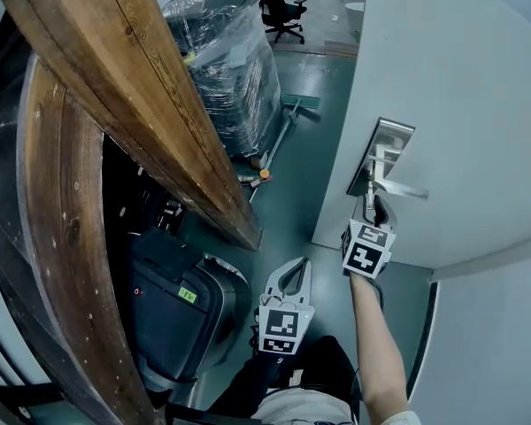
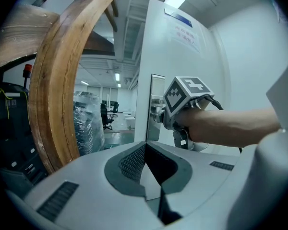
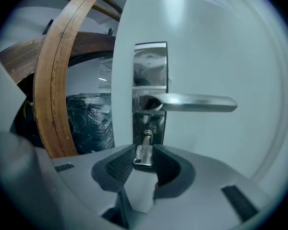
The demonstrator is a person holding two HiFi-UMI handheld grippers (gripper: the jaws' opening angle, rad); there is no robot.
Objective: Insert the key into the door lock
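Note:
A white door (image 1: 460, 78) fills the right of the head view, with a steel lock plate (image 1: 391, 149) and a lever handle (image 1: 400, 189) on it. In the right gripper view the lever handle (image 3: 194, 102) lies across the plate (image 3: 150, 63), and the keyhole (image 3: 147, 136) sits just below it. My right gripper (image 3: 144, 155) is shut on a small silver key (image 3: 143, 153), whose tip is in the keyhole. From the head, the right gripper (image 1: 372, 205) points up at the lock. Lower and to the left, my left gripper (image 1: 298, 263) hangs away from the door, shut on nothing (image 2: 145, 145).
Curved wooden beams (image 1: 115, 78) rise close on the left. A plastic-wrapped pallet load (image 1: 226, 69) stands behind them, and a black case (image 1: 173, 312) lies on the floor by my legs. A broom (image 1: 283, 131) lies on the green floor, with office chairs (image 1: 279, 3) further back.

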